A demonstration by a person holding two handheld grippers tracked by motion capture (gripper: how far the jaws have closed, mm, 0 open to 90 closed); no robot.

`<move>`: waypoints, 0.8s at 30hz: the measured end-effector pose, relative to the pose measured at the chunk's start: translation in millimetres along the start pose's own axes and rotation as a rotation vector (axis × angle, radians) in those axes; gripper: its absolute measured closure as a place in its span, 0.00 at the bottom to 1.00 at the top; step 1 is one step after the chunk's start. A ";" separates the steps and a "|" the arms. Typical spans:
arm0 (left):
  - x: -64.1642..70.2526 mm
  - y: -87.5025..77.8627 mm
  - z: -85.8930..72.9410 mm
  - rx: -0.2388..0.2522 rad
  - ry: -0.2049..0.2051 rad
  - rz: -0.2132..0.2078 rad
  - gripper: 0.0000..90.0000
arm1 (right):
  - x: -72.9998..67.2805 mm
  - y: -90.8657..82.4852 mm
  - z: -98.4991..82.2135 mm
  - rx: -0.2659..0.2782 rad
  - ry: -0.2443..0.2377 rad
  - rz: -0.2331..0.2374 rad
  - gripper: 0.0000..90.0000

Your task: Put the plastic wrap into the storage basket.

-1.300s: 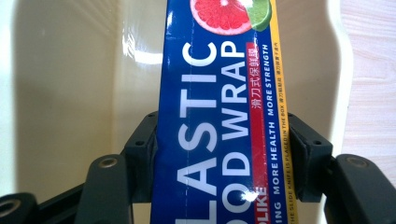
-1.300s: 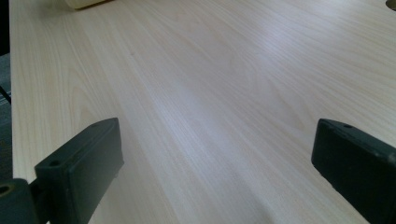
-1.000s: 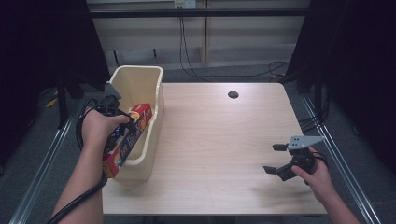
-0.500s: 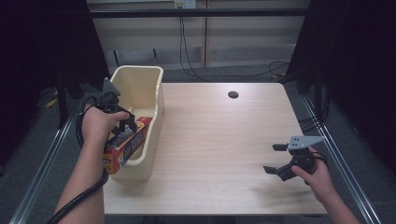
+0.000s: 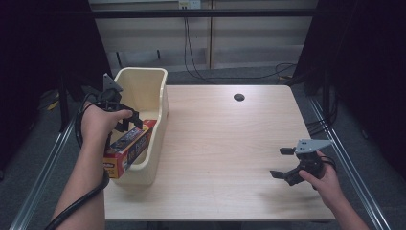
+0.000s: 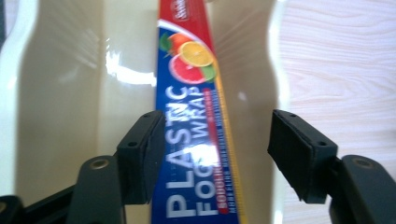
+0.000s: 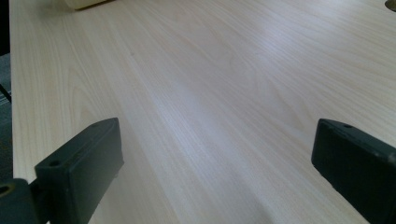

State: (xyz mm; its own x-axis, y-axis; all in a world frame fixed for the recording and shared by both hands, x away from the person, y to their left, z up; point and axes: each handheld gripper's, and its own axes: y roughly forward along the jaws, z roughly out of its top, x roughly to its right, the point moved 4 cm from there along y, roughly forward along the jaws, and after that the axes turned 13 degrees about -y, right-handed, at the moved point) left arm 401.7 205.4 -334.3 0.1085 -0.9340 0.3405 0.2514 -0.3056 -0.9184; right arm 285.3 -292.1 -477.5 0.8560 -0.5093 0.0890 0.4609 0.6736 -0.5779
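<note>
Since a second back, my left gripper (image 5: pixel 128 122) is sitting lower and further back over the bin (image 5: pixel 158 98), and the plastic wrap box (image 5: pixel 128 146) is dropping down with it, now lying slanted inside the bin instead of riding up at its rim. My left jaws have just been opening: in the left gripper view the fingers (image 6: pixel 140 156) are standing spread on either side of the plastic wrap box (image 6: pixel 196 140), a clear gap on the right side, the left pad just beside the carton edge, so I'm not pinching it any more. My right gripper (image 5: pixel 287 163) isn't shifting at all, hovering low over the bare table (image 5: pixel 230 143) near its right front corner, jaws spread wide with nothing between them (image 7: pixel 210 154).

Progress, as I'm judging it: the drop into the bin is basically done, release is happening now. Left to do is pulling my left gripper up and clear without dragging the box along.

Containers: one cream bin at the table's left edge, open top. The plastic wrap box is the one item I'm seeing in it, leaning along the bin's length, near end poking up over the front rim toward me, far end down inside. Can't tell if it's touching the bin floor.
</note>
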 end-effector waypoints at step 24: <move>67.5 2.4 -2.5 0.089 0.189 -0.173 0.17 | 0.1 -4.3 -0.9 0.004 0.001 -0.007 0.02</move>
State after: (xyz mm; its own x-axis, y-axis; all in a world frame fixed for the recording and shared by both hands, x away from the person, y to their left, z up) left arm 407.2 141.1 -314.0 -0.1223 -0.8898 0.4396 0.3349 -0.4540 -0.8257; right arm 283.2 -295.6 -475.7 0.8526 -0.5145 0.0921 0.4676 0.6720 -0.5742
